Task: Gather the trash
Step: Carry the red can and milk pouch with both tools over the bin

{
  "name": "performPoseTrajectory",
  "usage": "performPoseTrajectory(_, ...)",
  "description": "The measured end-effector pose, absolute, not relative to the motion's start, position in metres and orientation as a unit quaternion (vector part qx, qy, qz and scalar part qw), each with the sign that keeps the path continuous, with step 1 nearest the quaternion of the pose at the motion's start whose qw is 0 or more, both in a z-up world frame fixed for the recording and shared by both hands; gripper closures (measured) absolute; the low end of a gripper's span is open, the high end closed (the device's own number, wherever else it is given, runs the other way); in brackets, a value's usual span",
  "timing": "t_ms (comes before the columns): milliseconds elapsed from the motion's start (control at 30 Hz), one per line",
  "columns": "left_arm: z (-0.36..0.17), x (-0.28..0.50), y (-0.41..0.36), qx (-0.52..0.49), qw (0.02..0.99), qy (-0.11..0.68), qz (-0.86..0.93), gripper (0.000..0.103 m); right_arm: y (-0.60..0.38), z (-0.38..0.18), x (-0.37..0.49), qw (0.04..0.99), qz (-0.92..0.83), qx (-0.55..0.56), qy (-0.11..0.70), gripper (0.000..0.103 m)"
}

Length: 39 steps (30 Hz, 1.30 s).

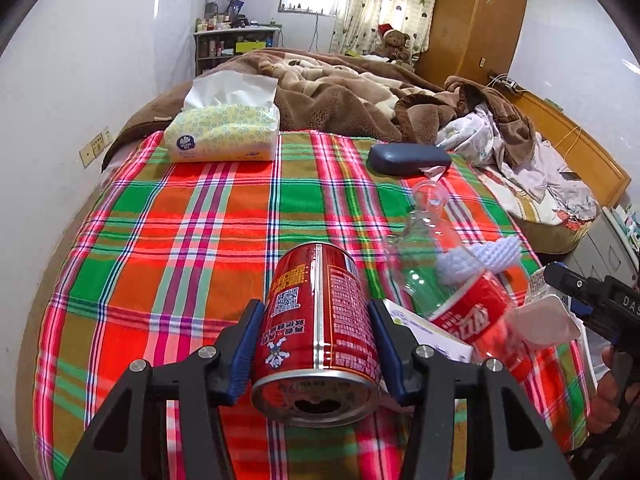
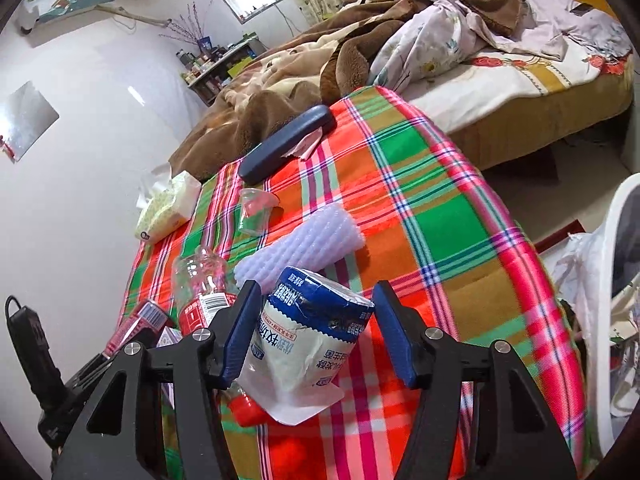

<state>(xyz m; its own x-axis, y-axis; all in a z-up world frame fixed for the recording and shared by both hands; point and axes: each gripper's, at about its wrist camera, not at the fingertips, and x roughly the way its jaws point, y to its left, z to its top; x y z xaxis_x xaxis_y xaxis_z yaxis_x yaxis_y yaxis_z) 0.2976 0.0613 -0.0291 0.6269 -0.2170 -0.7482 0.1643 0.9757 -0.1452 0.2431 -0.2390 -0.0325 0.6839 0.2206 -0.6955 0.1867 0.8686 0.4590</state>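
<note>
In the left wrist view my left gripper [image 1: 316, 304] is shut on a red drink can [image 1: 320, 320], its blue pads pressing both sides, above the plaid cloth [image 1: 180, 240]. An empty clear bottle with a red label [image 1: 460, 300] lies to its right, beside a white foam net sleeve [image 1: 480, 260] and a clear plastic cup [image 1: 430, 196]. In the right wrist view my right gripper [image 2: 318, 286] is shut on a white and blue pouch [image 2: 304, 344], which hangs between its pads. Behind the pouch lie the foam sleeve [image 2: 304, 240], the bottle [image 2: 200, 284] and the cup [image 2: 256, 208].
A tissue pack [image 1: 224, 132] and a dark blue case [image 1: 408, 158] lie at the cloth's far edge, against rumpled brown blankets [image 1: 340, 92]. A white wall runs along the left. A white plastic bag [image 2: 600, 280] hangs off the bed's right side.
</note>
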Motion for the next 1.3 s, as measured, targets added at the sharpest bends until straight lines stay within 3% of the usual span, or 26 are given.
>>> performPoseTrajectory(433, 0.006, 0.243, 0.040, -0.030, 0.915, 0.381, -0.126, 0.050, -0.245, -0.010, 0.217, 0.902, 0.014, 0.235, 0.362, 0.044)
performPoseTrajectory(1300, 0.064, 0.147, -0.104, 0.026, 0.920, 0.310, -0.240, 0.050, -0.333, 0.019, 0.135, 0.924, -0.047, 0.239, 0.293, 0.044)
